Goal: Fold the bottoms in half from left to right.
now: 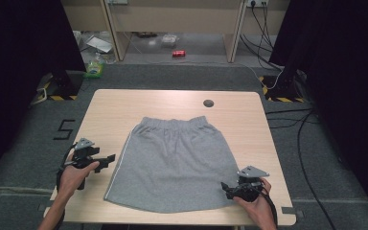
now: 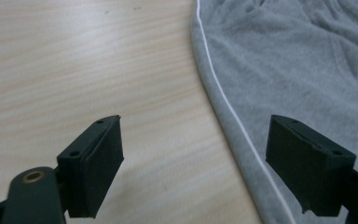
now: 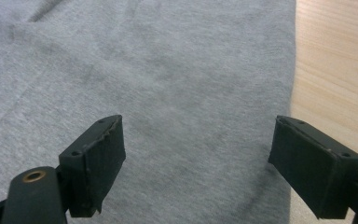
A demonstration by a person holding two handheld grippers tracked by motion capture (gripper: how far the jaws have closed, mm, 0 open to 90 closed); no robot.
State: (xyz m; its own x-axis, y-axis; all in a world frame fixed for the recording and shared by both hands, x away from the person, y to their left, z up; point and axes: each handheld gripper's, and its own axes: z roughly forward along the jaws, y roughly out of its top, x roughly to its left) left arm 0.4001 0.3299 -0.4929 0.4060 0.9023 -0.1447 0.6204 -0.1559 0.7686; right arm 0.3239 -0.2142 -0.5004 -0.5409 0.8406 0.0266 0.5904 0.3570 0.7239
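**Flanking a grey skirt with both grippers spread wide**

Lying flat on the wooden table (image 1: 124,103), the grey skirt (image 1: 175,163) has its gathered waistband at the far end and its wide hem at the near end, close to the table's near edge. A thin white stripe (image 1: 119,165) runs down its left side seam.

The left gripper (image 1: 106,159) sits just off the skirt's left edge, over bare wood, with its tips pointing right towards the stripe. In the left gripper view its jaws are spread wide apart and grasp nothing; one jaw is over the table, the other over the cloth's edge, and the stripe (image 2: 242,128) passes between them before being cut off at the bottom of the picture. Whether the jaws touch the surface cannot be told.

The right gripper (image 1: 227,188) is at the skirt's near right corner, held in the person's right hand (image 1: 258,207), which is partly cut off by the bottom of the high view. Its jaws too are spread wide and empty. The right gripper view shows the skirt (image 3: 168,93) beneath them, with the cloth's edge and a strip of table (image 3: 340,70) at the right. In the high view the jaw tips merge into a dark mass, so their contact with the cloth is hard to make out.

A small dark round spot (image 1: 208,103) lies on the far part of the table; what it is cannot be told.
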